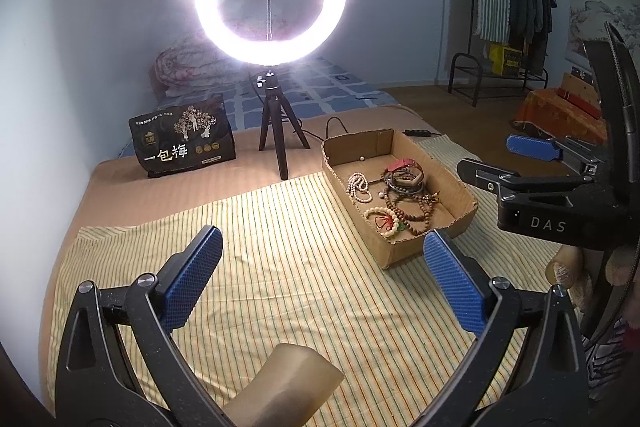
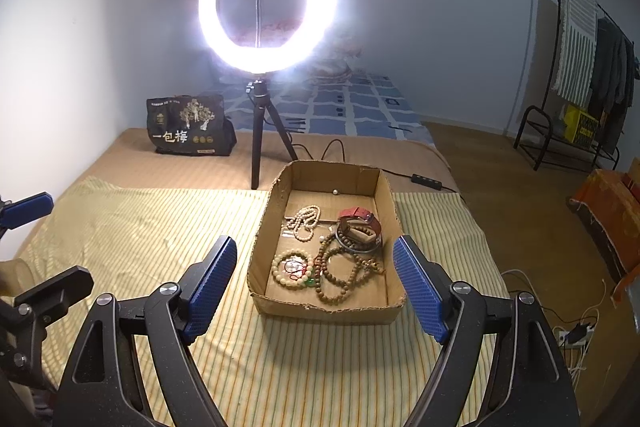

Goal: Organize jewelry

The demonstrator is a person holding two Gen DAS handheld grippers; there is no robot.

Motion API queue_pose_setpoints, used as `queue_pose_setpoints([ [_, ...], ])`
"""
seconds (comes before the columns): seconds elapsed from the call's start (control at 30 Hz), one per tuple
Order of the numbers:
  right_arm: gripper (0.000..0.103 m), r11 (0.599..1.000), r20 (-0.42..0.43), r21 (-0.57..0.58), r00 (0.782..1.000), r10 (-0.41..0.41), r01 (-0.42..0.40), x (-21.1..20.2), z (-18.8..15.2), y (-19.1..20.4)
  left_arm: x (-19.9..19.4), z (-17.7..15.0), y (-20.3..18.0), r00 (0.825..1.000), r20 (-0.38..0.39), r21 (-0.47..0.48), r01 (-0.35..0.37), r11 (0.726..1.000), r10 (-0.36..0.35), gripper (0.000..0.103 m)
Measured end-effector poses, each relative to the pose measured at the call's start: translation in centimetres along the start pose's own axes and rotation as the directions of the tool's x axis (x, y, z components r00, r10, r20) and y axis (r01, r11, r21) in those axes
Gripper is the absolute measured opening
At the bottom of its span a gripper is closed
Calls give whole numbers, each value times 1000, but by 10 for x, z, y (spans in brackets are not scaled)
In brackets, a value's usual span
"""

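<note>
A shallow cardboard box (image 1: 416,253) (image 2: 264,263) sits on a yellow striped cloth (image 1: 280,287) (image 2: 160,227). It holds a white bead necklace (image 2: 305,221), a cream bead bracelet with red cord (image 2: 292,269), brown bead strings (image 2: 340,275), dark bangles and a red-strapped watch (image 2: 360,219). My left gripper (image 1: 322,269) is open and empty over the cloth, left of the box. My right gripper (image 2: 316,285) is open and empty, its fingers either side of the box's near end. It also shows in the left wrist view (image 1: 536,155).
A lit ring light on a black tripod (image 1: 276,131) (image 2: 260,131) stands behind the box. A black snack bag (image 1: 182,139) (image 2: 188,125) stands at the back left. A cable and switch (image 2: 426,182) lie at the back right. A clothes rack (image 2: 576,87) stands at the far right.
</note>
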State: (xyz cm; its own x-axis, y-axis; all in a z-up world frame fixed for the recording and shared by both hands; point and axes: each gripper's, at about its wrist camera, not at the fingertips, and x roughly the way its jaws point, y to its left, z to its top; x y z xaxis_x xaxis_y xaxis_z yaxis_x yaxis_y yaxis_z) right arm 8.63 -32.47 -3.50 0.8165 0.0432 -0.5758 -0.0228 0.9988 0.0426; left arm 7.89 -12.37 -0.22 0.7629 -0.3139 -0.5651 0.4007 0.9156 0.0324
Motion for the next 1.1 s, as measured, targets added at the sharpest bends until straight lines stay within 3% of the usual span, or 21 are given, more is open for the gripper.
queue_pose_setpoints([
  [1.1, 80, 1000, -13, -2, 1000, 2, -2, 4, -2, -1, -1, 1, -6, 1000, -5, -7, 5, 1000, -5, 102],
])
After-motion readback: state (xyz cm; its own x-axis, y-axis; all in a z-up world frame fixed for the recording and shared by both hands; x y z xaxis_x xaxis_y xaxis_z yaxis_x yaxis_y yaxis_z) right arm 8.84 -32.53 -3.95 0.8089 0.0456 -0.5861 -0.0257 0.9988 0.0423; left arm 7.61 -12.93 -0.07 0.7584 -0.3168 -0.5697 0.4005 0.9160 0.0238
